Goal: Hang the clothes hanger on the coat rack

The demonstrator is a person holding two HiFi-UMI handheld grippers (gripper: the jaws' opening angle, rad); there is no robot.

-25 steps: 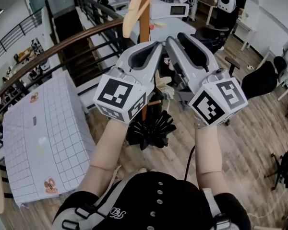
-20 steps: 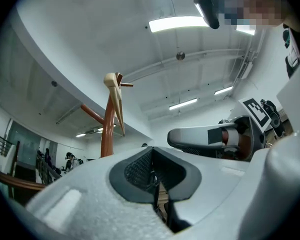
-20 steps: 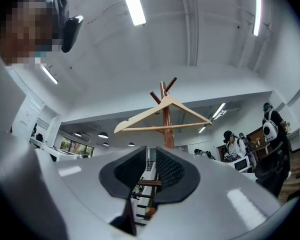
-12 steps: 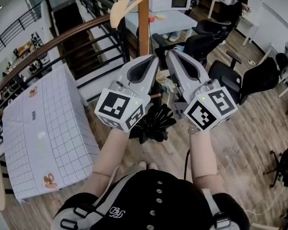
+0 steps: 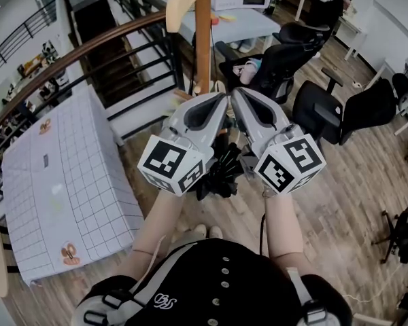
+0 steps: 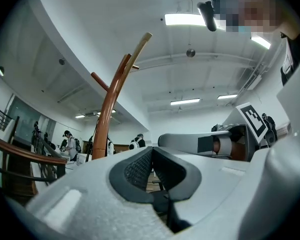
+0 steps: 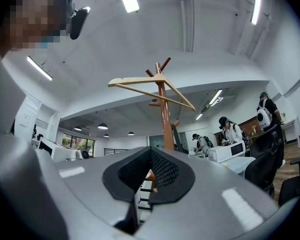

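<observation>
Left gripper (image 5: 217, 104): lower centre of the head view, pale grey, marker cube toward the person; jaws together with nothing between them, the two dark pads meeting at the tip in its own view. Right gripper (image 5: 239, 100): just beside it on the right, its tip close to the left one's; jaws likewise closed and empty. Clothes hanger (image 7: 151, 86): pale wood, upper centre of the right gripper view; it sits at the forked top of the coat rack (image 7: 165, 119), its lower bar tilted down to the right; it is free of both grippers and well above them. Coat rack: reddish-brown wooden pole with short pegs branching near the top; in the head view it rises beyond the gripper tips to the upper centre of the frame. Its black star-shaped base (image 5: 221, 172) stands on the wooden floor (image 5: 340, 202), partly hidden beneath the grippers. Table (image 5: 68, 175) with a white gridded cover: left of the head view. Curved stair railing (image 5: 88, 58): upper left. Black office chairs (image 5: 367, 111): upper right. People (image 7: 230, 131) with backpacks: right of the right gripper view, small and far off.
</observation>
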